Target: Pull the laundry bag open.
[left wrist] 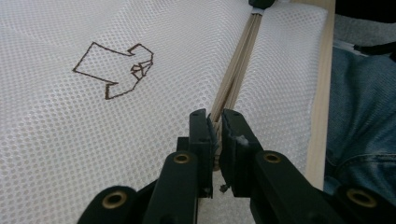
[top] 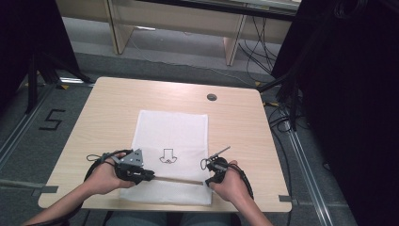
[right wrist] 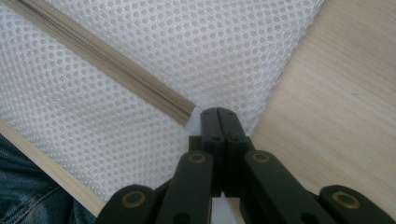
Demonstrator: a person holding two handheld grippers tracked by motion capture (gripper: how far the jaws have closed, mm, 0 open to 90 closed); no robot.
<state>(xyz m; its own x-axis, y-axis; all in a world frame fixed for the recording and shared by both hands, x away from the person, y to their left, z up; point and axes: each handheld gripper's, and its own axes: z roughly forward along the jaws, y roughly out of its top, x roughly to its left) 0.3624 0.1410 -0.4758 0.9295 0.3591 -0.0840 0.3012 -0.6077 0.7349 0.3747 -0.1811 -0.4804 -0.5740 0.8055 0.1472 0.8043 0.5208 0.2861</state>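
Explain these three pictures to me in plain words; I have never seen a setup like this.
No robot is here: a person sits at a pale wooden table and holds a black two-jaw hand tool in each hand.

The wide picture comes from a camera above the table. The other two come from small cameras riding on each tool, looking along its jaws.

On the table lies a white mesh fabric bag with a small brown outline drawing and a beige zipper across its near end.

The left claw is closed on the zipper at one end, probably on its slider, though the jaws hide that. The right claw is shut on the bag's fabric at the zipper's other end.
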